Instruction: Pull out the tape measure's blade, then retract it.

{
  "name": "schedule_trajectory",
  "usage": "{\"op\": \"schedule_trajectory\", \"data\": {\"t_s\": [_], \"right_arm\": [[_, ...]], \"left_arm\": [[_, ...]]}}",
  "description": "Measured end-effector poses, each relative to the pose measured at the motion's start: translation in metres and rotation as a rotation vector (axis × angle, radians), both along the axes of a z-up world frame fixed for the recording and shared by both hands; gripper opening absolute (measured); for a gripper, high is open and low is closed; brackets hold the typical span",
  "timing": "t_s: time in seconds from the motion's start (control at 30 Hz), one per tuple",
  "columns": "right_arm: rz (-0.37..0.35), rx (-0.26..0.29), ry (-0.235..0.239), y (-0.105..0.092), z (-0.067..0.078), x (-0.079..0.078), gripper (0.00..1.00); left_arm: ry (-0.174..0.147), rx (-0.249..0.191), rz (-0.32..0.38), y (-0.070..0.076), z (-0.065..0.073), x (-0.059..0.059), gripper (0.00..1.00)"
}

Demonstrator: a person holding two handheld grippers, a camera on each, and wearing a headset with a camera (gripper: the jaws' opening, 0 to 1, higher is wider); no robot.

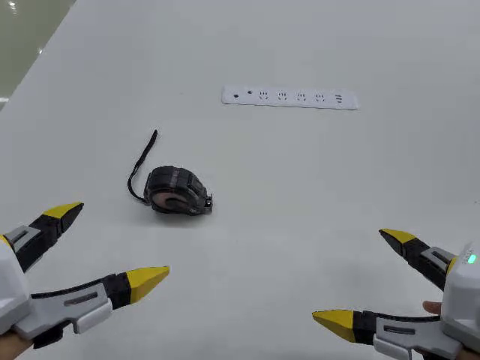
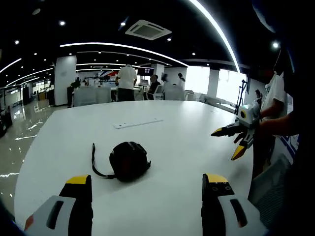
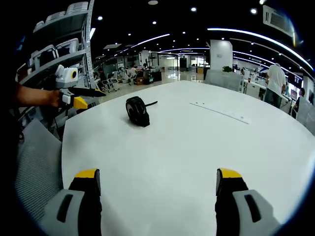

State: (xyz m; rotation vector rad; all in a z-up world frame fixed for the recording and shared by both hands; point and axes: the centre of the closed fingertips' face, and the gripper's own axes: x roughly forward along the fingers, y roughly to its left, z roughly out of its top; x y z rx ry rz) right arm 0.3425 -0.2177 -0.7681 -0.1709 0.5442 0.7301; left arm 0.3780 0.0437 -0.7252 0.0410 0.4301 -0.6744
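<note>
Head view: black tape measure (image 1: pixel 177 191) sits on the white table (image 1: pixel 315 195), blade fully in, hook tab at the case's 4 o'clock edge. Its wrist strap (image 1: pixel 141 161) trails off toward 11 o'clock. Left gripper (image 1: pixel 120 241) is at about 8 o'clock of the tape, near but not touching, jaws spread wide, nothing held. Right gripper (image 1: pixel 349 274) is at 4 o'clock, farther off, jaws also wide apart and empty. Power strip (image 1: pixel 289 97) is at 2 o'clock, well apart.

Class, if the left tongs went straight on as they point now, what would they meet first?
Likely the tape measure, which sits just left of centre ahead of the left tongs; depth is unclear.
</note>
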Motion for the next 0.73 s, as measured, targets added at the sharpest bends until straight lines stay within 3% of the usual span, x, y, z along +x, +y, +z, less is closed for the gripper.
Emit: {"op": "schedule_trajectory", "data": {"t_s": [0.1, 0.17, 0.23, 0.27, 0.33, 0.37, 0.43, 0.73], "right_arm": [[0.0, -0.002, 0.0, 0.0, 0.0001, 0.0, 1.0], [-0.002, -0.004, -0.001, -0.0009, 0.0001, 0.0001, 1.0], [-0.004, -0.003, -0.002, -0.0018, 0.0006, -0.0001, 1.0], [-0.004, -0.003, -0.002, -0.0021, 0.0007, -0.0001, 1.0], [-0.005, -0.004, -0.003, -0.0027, 0.0009, -0.0001, 1.0], [-0.005, -0.006, -0.002, -0.0029, 0.0006, -0.0001, 1.0], [-0.005, -0.008, -0.003, -0.0028, 0.0008, -0.0001, 1.0], [-0.004, 0.0, -0.008, -0.0014, 0.0025, 0.0005, 1.0]], "left_arm": [[-0.002, 0.012, -0.005, -0.0017, -0.0021, -0.0004, 0.93], [-0.019, 0.005, 0.006, -0.0003, 0.0006, 0.0026, 0.97], [-0.054, 0.037, 0.006, 0.0022, 0.0037, 0.0054, 1.0], [-0.043, 0.033, -0.003, -0.0001, 0.0035, 0.0036, 1.0], [-0.055, 0.047, -0.004, 0.0016, 0.0035, 0.0052, 1.0], [-0.038, 0.037, -0.007, 0.001, 0.0023, 0.0042, 1.0], [-0.052, 0.046, -0.006, 0.0016, 0.0032, 0.0047, 1.0], [-0.048, 0.061, -0.018, 0.0002, 0.0012, 0.0032, 1.0]]}}
